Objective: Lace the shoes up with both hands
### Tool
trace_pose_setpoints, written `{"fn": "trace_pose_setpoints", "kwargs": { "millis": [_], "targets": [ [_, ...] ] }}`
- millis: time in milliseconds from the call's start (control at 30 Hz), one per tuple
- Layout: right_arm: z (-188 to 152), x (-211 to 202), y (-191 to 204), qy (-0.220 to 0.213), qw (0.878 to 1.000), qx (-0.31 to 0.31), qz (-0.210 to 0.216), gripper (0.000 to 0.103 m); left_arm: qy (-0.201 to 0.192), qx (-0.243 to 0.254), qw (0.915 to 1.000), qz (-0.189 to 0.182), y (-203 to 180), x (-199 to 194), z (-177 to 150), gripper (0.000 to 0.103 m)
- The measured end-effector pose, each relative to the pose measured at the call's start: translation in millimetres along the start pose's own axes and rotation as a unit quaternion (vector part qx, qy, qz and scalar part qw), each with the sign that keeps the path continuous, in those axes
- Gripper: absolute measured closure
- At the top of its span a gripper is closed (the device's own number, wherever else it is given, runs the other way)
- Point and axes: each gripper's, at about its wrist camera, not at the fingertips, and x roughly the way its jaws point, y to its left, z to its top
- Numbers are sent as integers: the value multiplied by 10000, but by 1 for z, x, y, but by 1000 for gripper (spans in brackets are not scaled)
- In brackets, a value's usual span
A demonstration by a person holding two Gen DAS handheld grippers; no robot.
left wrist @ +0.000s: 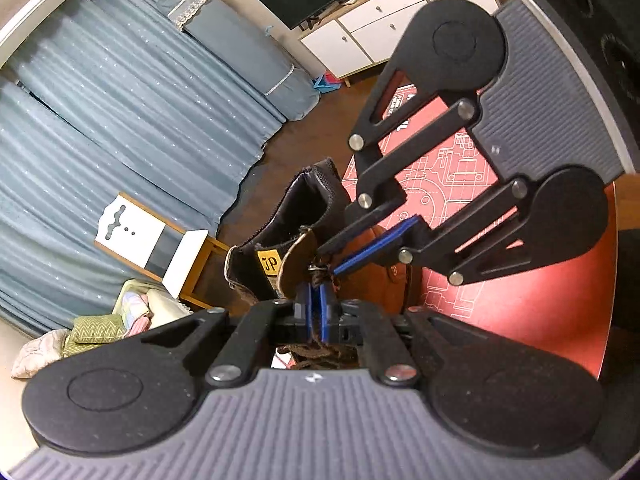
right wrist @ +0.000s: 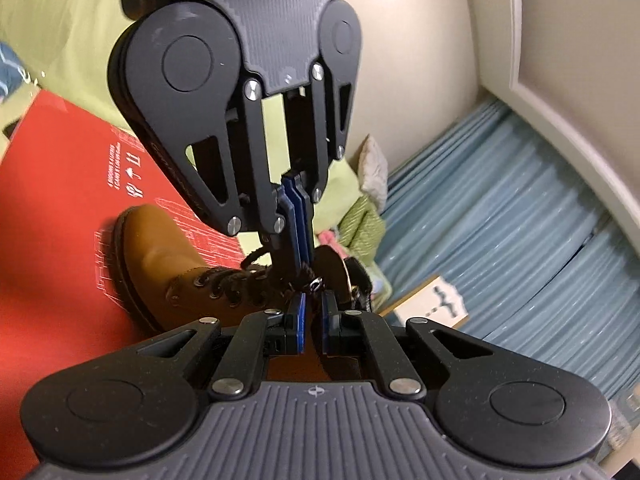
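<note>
boot [right wrist: 156,256]: smooth tan leather | lace [right wrist: 240,280]: dark woven cord | mat [right wrist: 48,240]: matt red | curtain [left wrist: 100,128]: blue cloth

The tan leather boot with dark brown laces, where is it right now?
In the right wrist view the tan leather boot lies low and left of centre on the red printed board, with its toe pointing up-left and its laced top right under the two grippers' blue pads.

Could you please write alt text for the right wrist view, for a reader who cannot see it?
Two black grippers with blue pads meet over a tan lace-up boot lying on a red printed sheet: the right gripper from below, the left gripper from above, at the dark laces. Blue curtains hang behind.
</note>
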Motion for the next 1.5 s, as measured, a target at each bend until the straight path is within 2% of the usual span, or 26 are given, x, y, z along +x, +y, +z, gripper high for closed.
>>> {"fn": "trace_pose_setpoints", "kwargs": {
  "millis": [133,300,533,667,833,1033,1133,1233,1267,1300,1333,1500],
  "targets": [
    [-1,6,4,-24,10000,-16,-64,99,-1,-22,10000,3,2,2,-1,97],
    [-11,8,-8,-196,9976,653,95,100,-1,-27,10000,-15,3,2,-2,96],
    [-15,9,-2,-310,9974,646,-74,103,-58,-153,9998,-65,7,2,-2,93],
    [-16,9,2,-260,9973,685,-99,103,-119,-297,9994,-164,9,-1,-4,91],
    [-13,1,-8,-60,9946,1035,-14,103,-184,-658,9974,-207,17,-15,-18,82],
    [-25,-16,-24,338,9871,1553,210,103,-55,-1162,9931,-122,34,-18,-44,82],
    [-23,-20,-28,261,9856,1629,380,103,-268,-857,9958,-172,27,-22,-39,82],
    [-16,-21,-20,163,9883,1498,219,93,-311,-307,9990,-29,10,-19,-30,82],
    [-14,-19,-21,147,9889,1470,177,93,-291,-208,9994,6,6,-16,-27,83],
    [-12,-16,-21,131,9894,1441,136,93,-274,-133,9995,30,4,-13,-25,90],
    [-13,-17,-18,124,9895,1437,123,93,-278,-139,9995,18,4,-11,-24,98],
    [-7,-11,-12,58,9908,1353,-13,94,-368,-116,9993,18,7,-8,-21,99]
  ]
}}
